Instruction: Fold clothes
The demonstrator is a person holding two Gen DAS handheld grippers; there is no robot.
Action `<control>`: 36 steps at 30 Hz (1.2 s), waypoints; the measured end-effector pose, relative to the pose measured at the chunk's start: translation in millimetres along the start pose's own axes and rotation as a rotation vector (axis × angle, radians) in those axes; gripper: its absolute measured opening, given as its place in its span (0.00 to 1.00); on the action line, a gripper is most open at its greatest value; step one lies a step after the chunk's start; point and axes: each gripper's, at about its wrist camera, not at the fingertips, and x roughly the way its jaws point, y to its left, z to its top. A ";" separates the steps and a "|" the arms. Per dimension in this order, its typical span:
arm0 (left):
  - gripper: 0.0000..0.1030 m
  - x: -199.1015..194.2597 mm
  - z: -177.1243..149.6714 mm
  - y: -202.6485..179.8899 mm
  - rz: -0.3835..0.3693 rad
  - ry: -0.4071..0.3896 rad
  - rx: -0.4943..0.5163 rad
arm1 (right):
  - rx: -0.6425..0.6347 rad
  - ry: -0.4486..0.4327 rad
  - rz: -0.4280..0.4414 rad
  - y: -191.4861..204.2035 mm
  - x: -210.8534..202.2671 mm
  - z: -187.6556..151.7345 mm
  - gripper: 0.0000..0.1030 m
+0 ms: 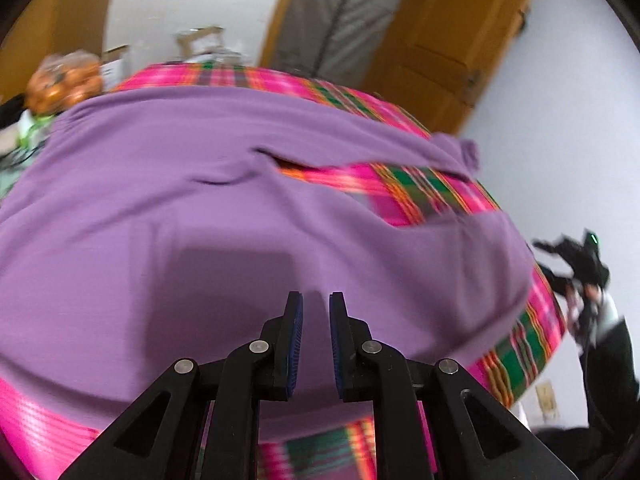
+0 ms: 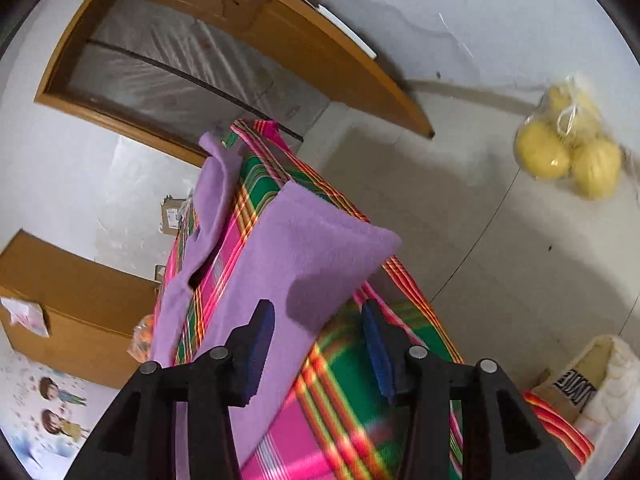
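Note:
A purple garment [image 1: 208, 208] lies spread over a pink and green plaid cloth [image 1: 420, 188] that covers the table. My left gripper [image 1: 316, 300] hovers just above its near part, jaws a narrow gap apart and empty. In the right wrist view the garment [image 2: 304, 248] shows as a folded panel with a sleeve running to the far end. My right gripper [image 2: 320, 312] is open over the garment's near corner, holding nothing. The other gripper shows at the right edge of the left wrist view [image 1: 580, 264].
The plaid cloth [image 2: 352, 392] drops off at the table's edges. A bag of oranges [image 1: 64, 80] sits at the far left corner. A bag of yellow fruit [image 2: 568, 152] lies on the floor. Wooden doors [image 2: 256, 20] and cardboard boxes [image 2: 76, 308] stand around.

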 end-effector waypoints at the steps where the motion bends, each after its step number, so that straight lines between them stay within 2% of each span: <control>1: 0.14 1.8 -1.6 -7.0 -0.012 0.007 0.019 | 0.000 -0.007 0.003 0.0 -1.0 0.7 0.45; 2: 0.14 3.2 -3.1 -13.9 -0.025 0.012 0.037 | -0.001 -0.014 0.006 0.1 -1.9 1.4 0.34; 4: 0.16 4.8 -6.5 -27.8 -0.052 0.021 0.074 | -0.001 -0.028 0.012 0.2 -3.9 2.8 0.25; 5: 0.17 5.4 -8.4 -35.0 -0.067 0.026 0.096 | -0.001 -0.035 0.015 0.2 -4.8 3.5 0.17; 7: 0.25 9.4 -11.0 -48.0 -0.097 0.039 0.133 | -0.002 -0.049 0.021 0.3 -6.8 4.9 0.05; 12: 0.29 20.2 -17.8 -70.3 -0.139 0.086 0.213 | -0.021 -0.106 0.033 3.6 -26.9 5.6 0.04; 18: 0.29 20.5 -24.8 -75.2 -0.169 0.112 0.243 | -0.022 -0.187 0.056 5.9 -66.9 -5.9 0.04; 31: 0.29 14.7 -36.9 -81.1 -0.227 0.156 0.296 | 0.024 -0.248 -0.003 -18.3 -93.6 -25.9 0.02; 36: 0.29 12.5 -40.4 -81.9 -0.256 0.167 0.307 | 0.068 -0.223 -0.057 -42.7 -93.7 -36.7 0.02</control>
